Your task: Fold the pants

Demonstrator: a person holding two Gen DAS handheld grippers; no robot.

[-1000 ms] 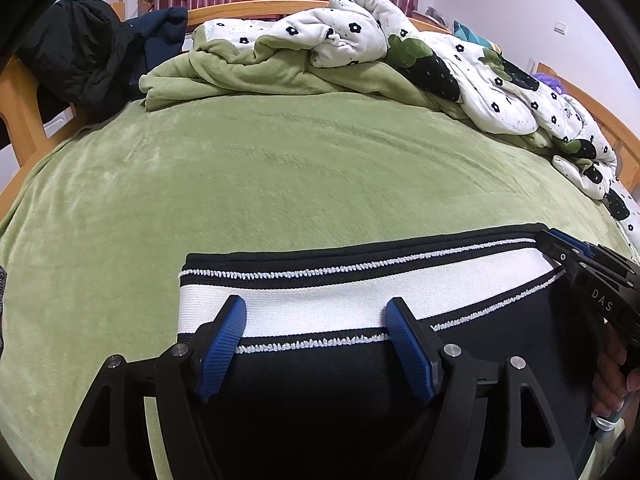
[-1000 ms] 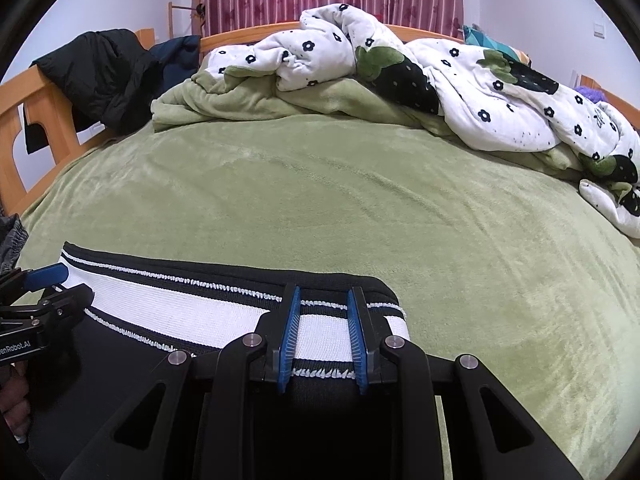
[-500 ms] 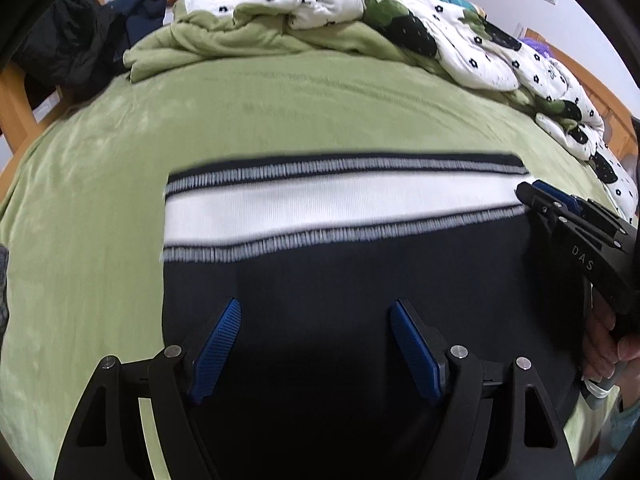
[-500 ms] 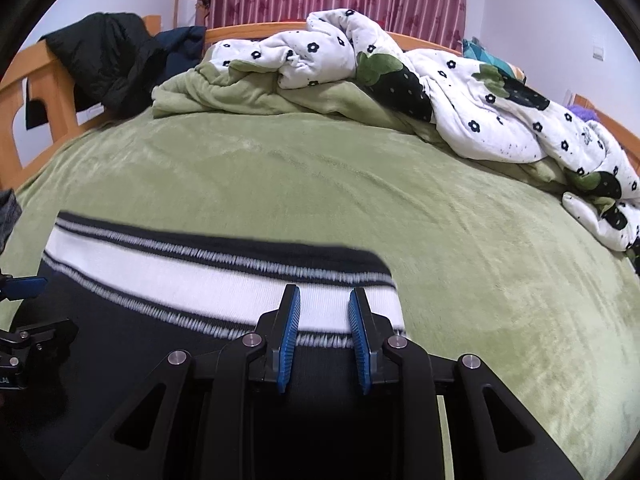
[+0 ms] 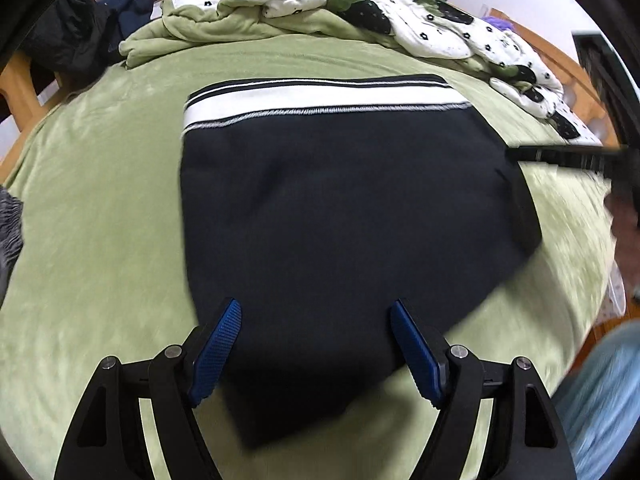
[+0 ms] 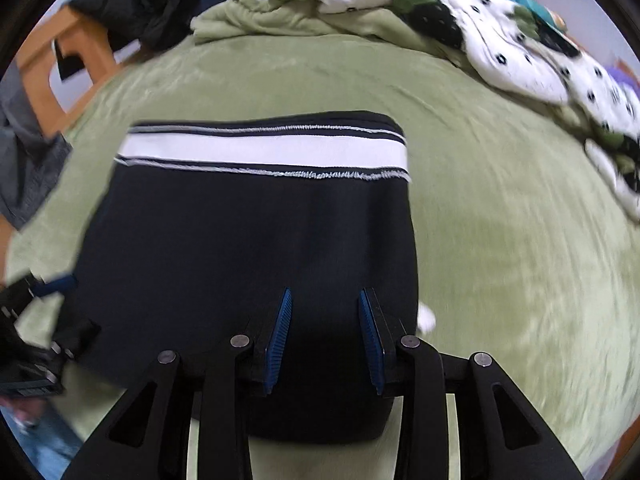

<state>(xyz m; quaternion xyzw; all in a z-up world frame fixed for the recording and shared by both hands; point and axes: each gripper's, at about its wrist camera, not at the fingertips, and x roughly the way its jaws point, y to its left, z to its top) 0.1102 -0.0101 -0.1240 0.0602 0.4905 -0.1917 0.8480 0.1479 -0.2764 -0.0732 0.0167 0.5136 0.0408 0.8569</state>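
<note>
Black pants (image 5: 340, 208) (image 6: 248, 248) lie folded flat on the green bedspread (image 5: 100, 220), their white waistband (image 5: 320, 104) with black stripes at the far end. My left gripper (image 5: 316, 320) hangs open over the near edge of the pants, nothing between its blue pads. My right gripper (image 6: 324, 308) hovers over the near right part of the pants; its jaws are opening, holding nothing. The right gripper's dark tip (image 5: 560, 156) shows at the pants' right edge in the left wrist view, and the left gripper (image 6: 36, 340) at the lower left of the right wrist view.
A rumpled white flowered duvet (image 5: 440, 20) and green blanket (image 5: 208, 28) pile up at the far side of the bed. Dark clothes (image 5: 80, 40) hang over the wooden bed frame (image 6: 52, 80) at the far left. A person's blue trouser leg (image 5: 600, 392) is at the lower right.
Both grippers have drawn back from the waistband towards the near edge, leaving the pants flat. The right gripper's jaws have widened and let go of the waistband.
</note>
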